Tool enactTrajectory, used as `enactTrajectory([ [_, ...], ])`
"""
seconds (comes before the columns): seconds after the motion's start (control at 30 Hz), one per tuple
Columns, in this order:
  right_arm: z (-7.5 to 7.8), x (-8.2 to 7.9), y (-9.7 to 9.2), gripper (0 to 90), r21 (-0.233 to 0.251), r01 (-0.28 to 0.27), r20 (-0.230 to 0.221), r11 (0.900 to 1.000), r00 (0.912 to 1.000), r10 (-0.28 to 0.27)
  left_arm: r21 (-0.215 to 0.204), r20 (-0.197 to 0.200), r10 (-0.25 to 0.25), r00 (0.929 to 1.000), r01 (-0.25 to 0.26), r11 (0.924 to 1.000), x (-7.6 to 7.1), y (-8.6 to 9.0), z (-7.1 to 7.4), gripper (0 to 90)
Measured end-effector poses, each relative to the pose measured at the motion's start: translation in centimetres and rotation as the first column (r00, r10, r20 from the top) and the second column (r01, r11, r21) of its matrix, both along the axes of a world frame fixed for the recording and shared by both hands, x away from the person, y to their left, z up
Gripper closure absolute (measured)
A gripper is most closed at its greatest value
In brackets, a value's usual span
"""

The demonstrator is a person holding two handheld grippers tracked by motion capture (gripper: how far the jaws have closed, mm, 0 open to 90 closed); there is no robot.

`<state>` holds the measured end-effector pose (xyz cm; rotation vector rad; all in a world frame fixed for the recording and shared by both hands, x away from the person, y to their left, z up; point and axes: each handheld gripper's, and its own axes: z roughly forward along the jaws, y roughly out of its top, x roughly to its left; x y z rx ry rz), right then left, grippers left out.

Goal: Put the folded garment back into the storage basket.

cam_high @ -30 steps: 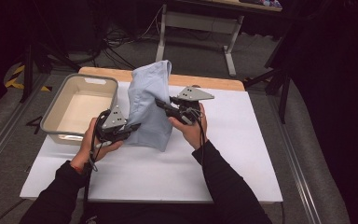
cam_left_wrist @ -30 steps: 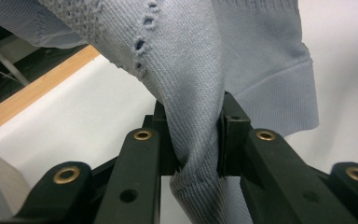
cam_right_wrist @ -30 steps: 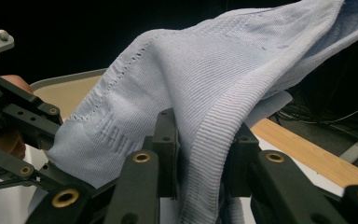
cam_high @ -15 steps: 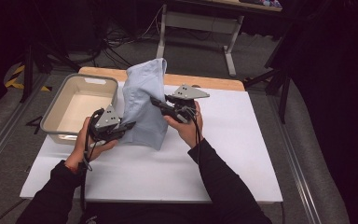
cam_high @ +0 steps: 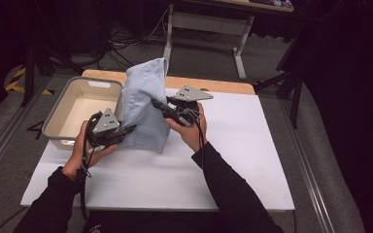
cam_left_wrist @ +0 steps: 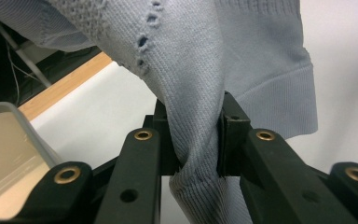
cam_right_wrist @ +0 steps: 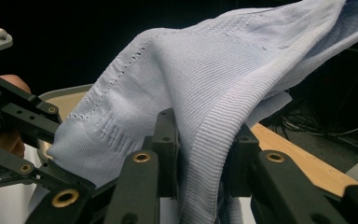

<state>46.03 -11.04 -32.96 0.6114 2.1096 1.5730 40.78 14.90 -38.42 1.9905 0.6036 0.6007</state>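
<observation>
A light blue knitted sweater (cam_high: pixel 143 104) hangs in the air above the white table (cam_high: pixel 233 160), its ribbed hem just over the surface. My left gripper (cam_high: pixel 131 129) is shut on a fold near the sweater's lower left edge; in the left gripper view the knit (cam_left_wrist: pixel 196 93) is bunched between the two black jaws. Higher up on the sweater's right side, my right gripper (cam_high: pixel 155 103) is shut on a ribbed fold (cam_right_wrist: pixel 209 140). The left gripper (cam_right_wrist: pixel 14 135) also appears at the left of the right gripper view.
A beige plastic bin (cam_high: pixel 82 109) stands at the table's left, just behind the left hand and partly behind the sweater. A wooden strip (cam_high: pixel 213 85) runs along the table's far edge. Cables and a metal desk frame (cam_high: pixel 204 29) lie on the floor beyond.
Both hands have shifted the sweater a little to the left, toward the bin. The left gripper has dropped slightly lower. Both grips hold as before.
</observation>
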Motion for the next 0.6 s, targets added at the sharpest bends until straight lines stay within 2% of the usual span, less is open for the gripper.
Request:
enactTrajectory([
  [0.23, 0.3, 0.0, 0.5, 70.9, 0.006, -0.005, 0.005, 1.0000, 1.0000, 0.005, -0.022, -0.003, 0.016, 0.9999, -0.016, 0.9996, 0.0, 0.7, 0.2, 74.2],
  [0.3, 0.4, 0.0, 0.7, 70.9, 0.002, -0.005, 0.008, 1.0000, 1.0000, 0.005, -0.016, -0.002, 0.020, 0.9998, -0.020, 0.9997, 0.0, 0.8, 0.3, 74.3],
  [0.6, 0.9, 0.1, 1.5, 71.0, -0.006, -0.011, 0.014, 0.9999, 0.9998, 0.011, -0.034, -0.026, 0.026, 0.9993, -0.026, 0.9991, 0.1, 1.6, 0.9, 74.3],
])
